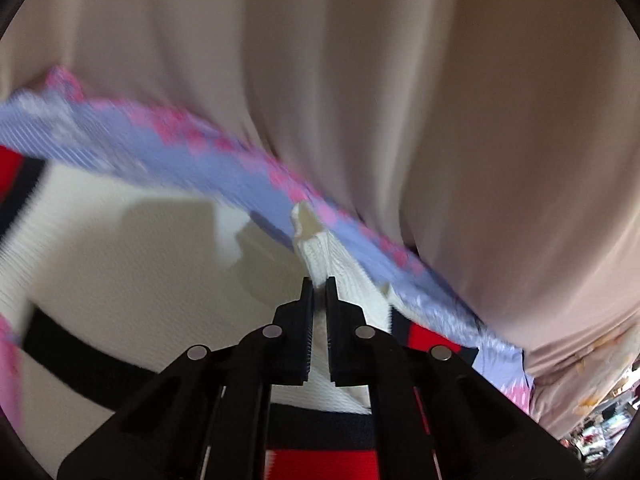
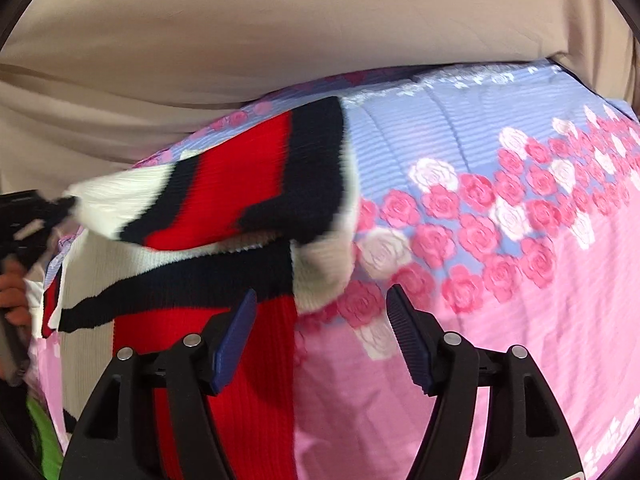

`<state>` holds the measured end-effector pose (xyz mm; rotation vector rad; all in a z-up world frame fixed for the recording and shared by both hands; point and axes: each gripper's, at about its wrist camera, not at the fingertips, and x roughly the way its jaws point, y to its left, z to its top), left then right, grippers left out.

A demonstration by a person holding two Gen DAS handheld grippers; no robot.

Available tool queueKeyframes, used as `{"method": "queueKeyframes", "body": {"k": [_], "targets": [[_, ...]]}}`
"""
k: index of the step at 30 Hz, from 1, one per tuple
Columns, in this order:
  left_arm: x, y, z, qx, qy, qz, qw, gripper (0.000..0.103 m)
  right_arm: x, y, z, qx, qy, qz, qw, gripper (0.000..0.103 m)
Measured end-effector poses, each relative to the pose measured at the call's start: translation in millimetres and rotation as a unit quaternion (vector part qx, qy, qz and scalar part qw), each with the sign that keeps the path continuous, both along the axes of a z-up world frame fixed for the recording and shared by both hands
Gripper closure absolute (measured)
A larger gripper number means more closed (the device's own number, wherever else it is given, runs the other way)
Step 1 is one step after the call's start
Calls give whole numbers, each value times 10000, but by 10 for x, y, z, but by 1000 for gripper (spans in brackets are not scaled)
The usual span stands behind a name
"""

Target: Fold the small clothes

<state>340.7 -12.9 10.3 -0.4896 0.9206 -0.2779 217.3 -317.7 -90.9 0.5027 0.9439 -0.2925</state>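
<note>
We hold striped sweater (image 2: 224, 216) on flowery blanket (image 2: 520, 280). Left gripper (image 1: 319, 284) pinches white edge tight, lifting it over. Right gripper (image 2: 320, 308) spread wide, holding nothing. One flap part way across. We think fold half done, more folds left.

Bright, even indoor light. Motion blur smears striped white, red and navy knitted garment (image 2: 224, 200) and rose-printed blue and pink bedsheet (image 1: 132, 148). Soft gripper shadow on knit, left view. Fisheye bends edges; dark corner vignette.
</note>
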Motion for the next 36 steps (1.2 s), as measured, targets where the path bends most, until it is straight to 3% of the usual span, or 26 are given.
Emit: {"method": "queueKeyframes", "body": {"k": [3,6,7,9,12,14,17,19,23,25,28,32,36], "targets": [[-11,289,-77,351,111,199,9991,98,132,91,-42,-30,-11,189,9998,37],[-45,496,-409,515,570,391,9963,98,287,224,-151,-143,123,401,9990,39],[-67,518,-544,550,699,463,9950,98,325,245,-165,-132,124,446,9988,42],[-111,552,-693,583,820,521,9936,98,402,289,-189,-29,141,525,9985,68],[-240,696,-734,633,873,571,9925,98,400,288,-65,10,-41,451,9990,77],[-238,677,-763,735,882,582,9917,98,379,247,16,-28,-114,367,9993,78],[-231,689,-857,807,1010,558,9900,98,414,116,-192,147,373,311,9987,78],[-218,706,-909,836,1082,567,9890,97,379,67,-150,330,257,165,9990,78],[-256,707,-926,883,1068,578,9887,97,390,263,229,-195,-174,375,9990,75],[-245,684,-918,961,1055,566,9881,97,472,348,276,-273,-202,518,9981,75],[-245,661,-900,1024,1050,559,9876,96,640,430,159,-450,83,692,9965,77],[-251,673,-907,1009,1062,558,9876,95,697,427,-156,-307,618,722,9950,81],[-251,666,-908,1025,1042,554,9877,95,695,451,-127,-387,591,762,9946,81]]}}
